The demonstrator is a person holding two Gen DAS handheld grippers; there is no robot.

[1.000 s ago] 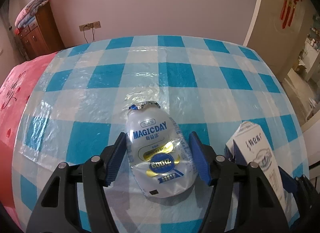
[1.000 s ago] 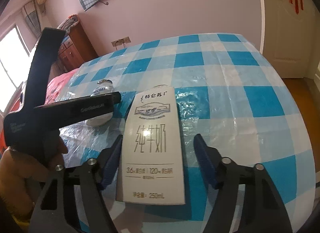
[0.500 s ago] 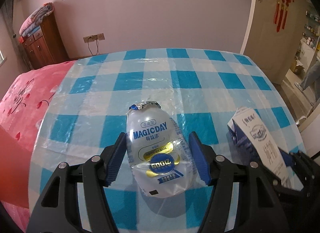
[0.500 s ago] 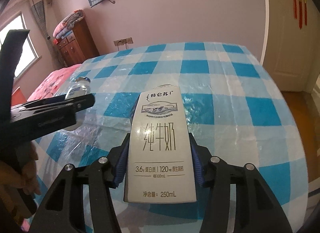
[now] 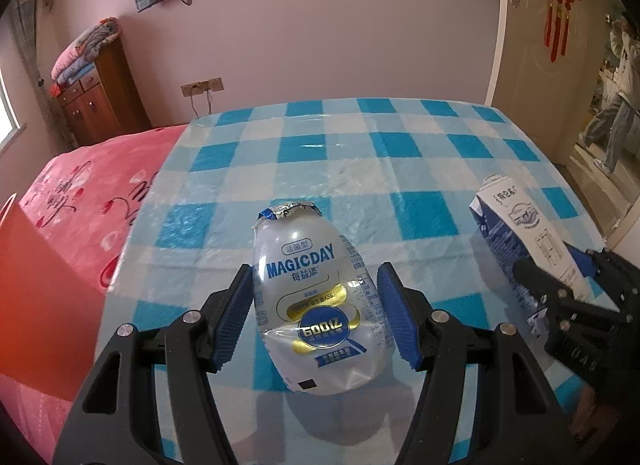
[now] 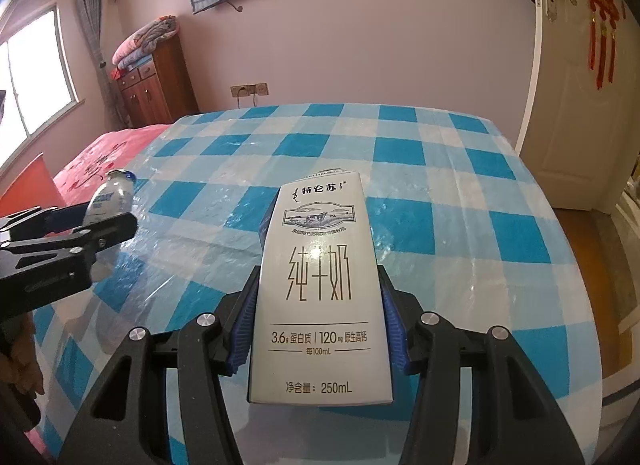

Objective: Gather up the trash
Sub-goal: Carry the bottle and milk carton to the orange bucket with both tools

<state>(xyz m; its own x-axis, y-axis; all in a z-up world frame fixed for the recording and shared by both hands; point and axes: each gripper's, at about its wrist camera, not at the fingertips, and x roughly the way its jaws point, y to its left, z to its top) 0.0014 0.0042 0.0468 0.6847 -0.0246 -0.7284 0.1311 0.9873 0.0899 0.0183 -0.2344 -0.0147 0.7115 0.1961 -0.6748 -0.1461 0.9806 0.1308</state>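
Observation:
A crumpled clear MAGICDAY drink bottle point(image 5: 320, 305) with a foil top sits between the blue pads of my left gripper point(image 5: 315, 269), which is shut on it and holds it above the checked table. A white 250 mL milk carton point(image 6: 320, 285) stands upright in my right gripper point(image 6: 318, 273), both pads pressed flat against its sides. The left wrist view shows the carton point(image 5: 528, 233) at the right edge with the right gripper point(image 5: 560, 269) around it. In the right wrist view the left gripper point(image 6: 96, 217) and the bottle point(image 6: 108, 197) are at the far left.
The table point(image 5: 400, 153) wears a blue-and-white checked cloth under clear plastic. A pink bed cover point(image 5: 80, 205) lies to its left, with a wooden cabinet point(image 5: 100, 93) behind. A white door point(image 6: 568, 105) stands at the right, and a person point(image 5: 616, 85) is beyond the doorway.
The right jaws closed from apart onto the milk carton. My left gripper drew back and up with the bottle, so more of the table and room shows.

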